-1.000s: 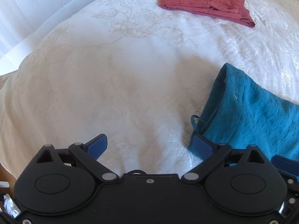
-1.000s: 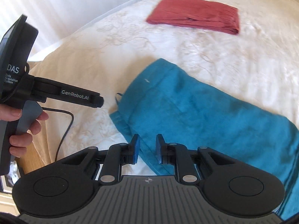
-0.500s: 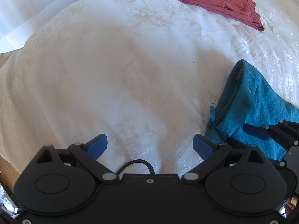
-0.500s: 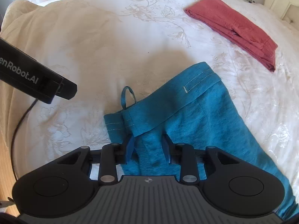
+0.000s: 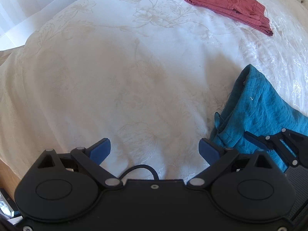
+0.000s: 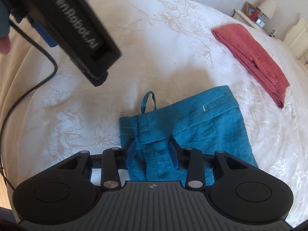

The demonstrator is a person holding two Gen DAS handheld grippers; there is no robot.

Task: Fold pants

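A: Largest item first. What is recorded for the bedspread?

B: A white, flower-embroidered bedspread is seen covering the bed in both views. All places below are given relative to it.

A: The task's thing?

B: The teal pants are laid flat on the bedspread near its front edge, waistband end turned away from the right wrist camera, with a small loop standing out past the waistband onto the white cloth. In the left wrist view the same pants are found at the right side of the bedspread.

A: Other cloth?

B: A folded red garment is noted further back on the bedspread, well apart from the teal pants.

A: Grippers?

B: The right gripper is held low over the bedspread with its jaws partly apart; they have just been opening. Teal cloth lies between the blue pads, but no clamping is seen. The left gripper is held over bare bedspread, jaws wide apart, nothing between them. A cable is seen trailing from it.
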